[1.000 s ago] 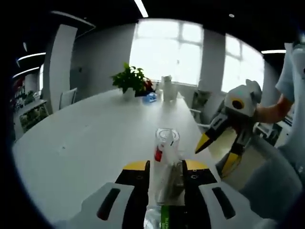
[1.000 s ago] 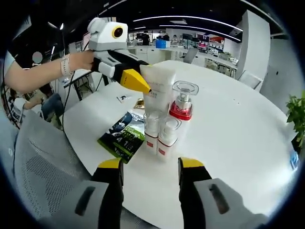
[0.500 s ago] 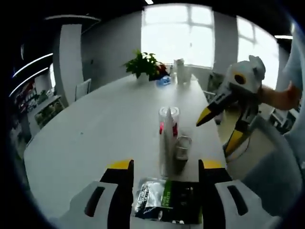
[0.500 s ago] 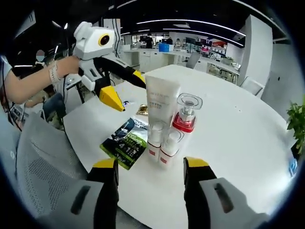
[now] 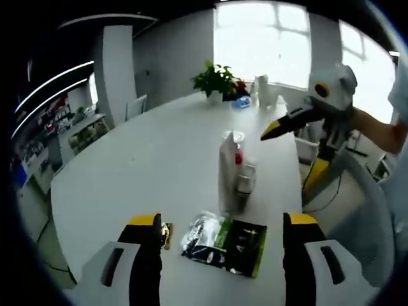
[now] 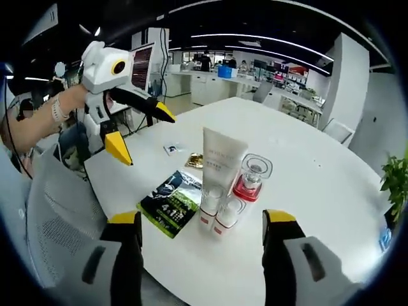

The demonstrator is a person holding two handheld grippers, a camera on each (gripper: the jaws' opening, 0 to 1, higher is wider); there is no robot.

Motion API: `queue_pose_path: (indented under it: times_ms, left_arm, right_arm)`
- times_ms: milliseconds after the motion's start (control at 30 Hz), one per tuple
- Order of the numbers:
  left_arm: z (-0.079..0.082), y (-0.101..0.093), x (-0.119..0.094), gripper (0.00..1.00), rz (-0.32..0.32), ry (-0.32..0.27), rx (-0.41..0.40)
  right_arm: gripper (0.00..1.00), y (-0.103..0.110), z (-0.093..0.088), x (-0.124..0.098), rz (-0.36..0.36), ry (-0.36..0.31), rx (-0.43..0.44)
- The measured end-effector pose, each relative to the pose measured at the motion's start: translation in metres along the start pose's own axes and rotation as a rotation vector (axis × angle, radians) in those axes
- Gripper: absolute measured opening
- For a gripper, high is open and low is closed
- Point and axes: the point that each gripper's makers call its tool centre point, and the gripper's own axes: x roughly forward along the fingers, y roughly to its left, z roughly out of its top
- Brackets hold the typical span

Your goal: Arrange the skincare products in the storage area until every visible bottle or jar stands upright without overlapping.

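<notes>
On the white round table (image 6: 331, 185), near its edge, stand a tall white plastic tube (image 6: 221, 155), a clear red-collared pump bottle (image 6: 250, 182) and two small clear-capped bottles (image 6: 220, 207), touching. Judged light, smooth, tip-prone; grip mid-body. Green-black flat sachet (image 6: 172, 203): print illegible. Left claw (image 6: 137, 131) and right claw (image 6: 201, 233) gape wide, empty.

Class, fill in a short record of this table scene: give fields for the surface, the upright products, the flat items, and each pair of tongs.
surface: white table
upright products: white tube, red-collared bottle, two small bottles, clustered together
flat items: green packet; gold sachet
left tongs: open, raised off table
right tongs: open, facing the cluster
</notes>
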Motion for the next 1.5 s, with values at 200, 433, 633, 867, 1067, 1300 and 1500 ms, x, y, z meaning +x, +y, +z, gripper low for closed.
queue_pose_path:
  times_ms: [200, 433, 633, 867, 1067, 1300, 1500]
  left_arm:
    - [-0.004, 0.004, -0.017, 0.82, 0.062, -0.001, -0.019]
    - [-0.01, 0.004, -0.028, 0.88, 0.09, -0.007, -0.045]
    - [-0.017, 0.001, -0.036, 0.94, 0.122, 0.018, -0.027]
    - [-0.025, -0.003, -0.045, 0.97, 0.135, 0.022, -0.049]
    - [-0.035, -0.007, -0.052, 0.97, 0.141, 0.042, -0.064]
    - [-0.049, -0.01, -0.056, 0.97, 0.147, 0.067, -0.084]
    - [-0.061, -0.009, -0.061, 0.97, 0.175, 0.096, -0.098]
  right_arm:
    - [0.9, 0.007, 0.0, 0.004, 0.022, 0.008, -0.017]
    - [0.95, 0.012, 0.003, 0.005, 0.034, 0.013, -0.031]
    - [0.99, 0.012, 0.012, 0.004, 0.017, -0.011, -0.046]
    - [1.0, 0.014, 0.017, 0.004, 0.019, -0.018, -0.059]
    - [1.0, 0.017, 0.02, 0.005, 0.019, -0.02, -0.06]
    - [1.0, 0.019, 0.02, 0.006, 0.016, -0.016, -0.063]
    - [1.0, 0.018, 0.02, 0.006, 0.012, -0.018, -0.058]
